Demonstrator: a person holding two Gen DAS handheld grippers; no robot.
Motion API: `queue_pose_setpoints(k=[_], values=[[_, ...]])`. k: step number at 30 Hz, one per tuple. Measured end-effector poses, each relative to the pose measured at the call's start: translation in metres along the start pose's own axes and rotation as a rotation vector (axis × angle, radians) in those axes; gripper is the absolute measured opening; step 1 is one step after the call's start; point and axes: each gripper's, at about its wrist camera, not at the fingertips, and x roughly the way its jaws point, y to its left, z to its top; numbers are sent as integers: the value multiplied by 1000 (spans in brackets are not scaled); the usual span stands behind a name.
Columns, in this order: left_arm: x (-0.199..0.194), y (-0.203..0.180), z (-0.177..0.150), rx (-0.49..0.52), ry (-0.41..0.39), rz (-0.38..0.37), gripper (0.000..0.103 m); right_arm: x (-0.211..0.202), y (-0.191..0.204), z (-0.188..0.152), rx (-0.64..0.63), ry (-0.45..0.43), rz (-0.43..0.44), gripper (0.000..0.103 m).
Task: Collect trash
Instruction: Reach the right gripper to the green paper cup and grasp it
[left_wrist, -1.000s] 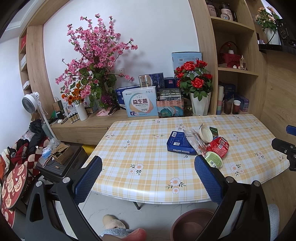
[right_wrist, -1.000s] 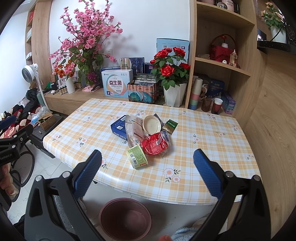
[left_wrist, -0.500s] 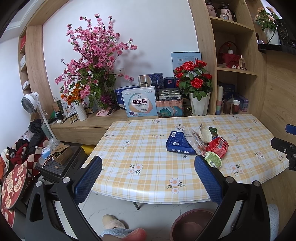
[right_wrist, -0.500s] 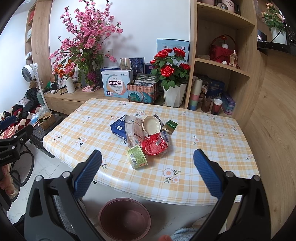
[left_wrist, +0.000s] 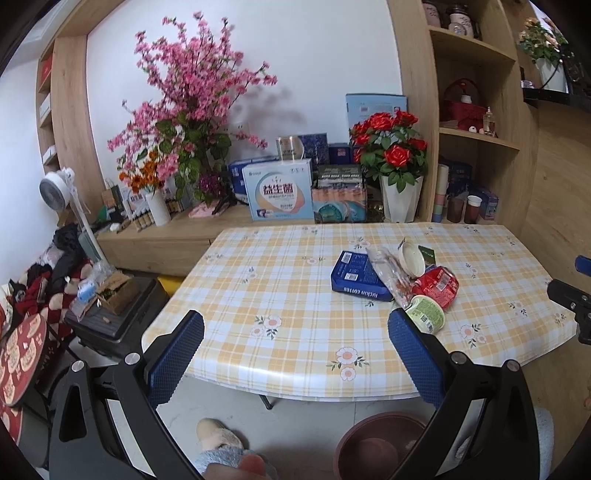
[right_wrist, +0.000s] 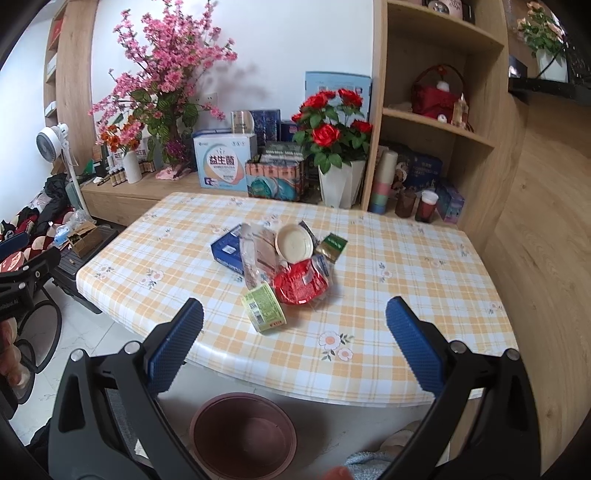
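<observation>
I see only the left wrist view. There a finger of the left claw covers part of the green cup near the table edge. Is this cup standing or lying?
Observer: In the right wrist view the green cup lies on its side, beside the red packet.
Operator: I see only an edge of the right claw. Is it open?
Observer: Yes, the right claw is open and holds nothing.
Operator: My view also hides half of the bin. Is something in it?
Observer: The brown bin stands on the floor below the near table edge, and nothing shows inside it.
</observation>
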Motion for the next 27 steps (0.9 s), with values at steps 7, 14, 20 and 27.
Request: queue_pose_setpoints(k=[7, 14, 20, 27], values=[[49, 12, -16, -56, 97, -24, 98, 46, -18, -20, 85, 61, 39, 98], [82, 17, -22, -96, 93, -60, 98, 97, -16, -36, 182, 150, 66, 98], [107, 20, -26, -93, 62, -38, 98, 134, -7, -44, 260, 202, 66, 98], [137, 25, -31, -61, 69, -20, 98, 184, -6, -56, 448, 284, 98, 98]])
